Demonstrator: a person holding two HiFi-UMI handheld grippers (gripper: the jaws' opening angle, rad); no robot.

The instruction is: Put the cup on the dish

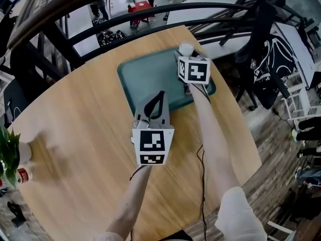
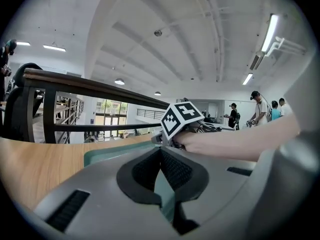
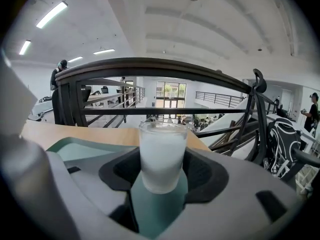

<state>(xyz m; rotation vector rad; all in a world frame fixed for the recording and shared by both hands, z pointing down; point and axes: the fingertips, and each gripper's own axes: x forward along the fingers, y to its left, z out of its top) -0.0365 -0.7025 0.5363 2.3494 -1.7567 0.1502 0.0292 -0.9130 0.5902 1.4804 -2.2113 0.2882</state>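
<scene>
Cup [image 3: 162, 146] upright within right tool [image 3: 161, 170]

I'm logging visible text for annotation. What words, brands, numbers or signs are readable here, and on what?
No text is readable.
The left marker cube and right marker cube: black-and-white square patterns only, no letters.
The red label at the table's left edge: too blurred to read.
The cup and dish: no print visible.

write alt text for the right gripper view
A frosted white cup stands upright on the teal dish, clasped between the fingers of the right gripper. Behind it are the wooden table and a dark railing.
</scene>
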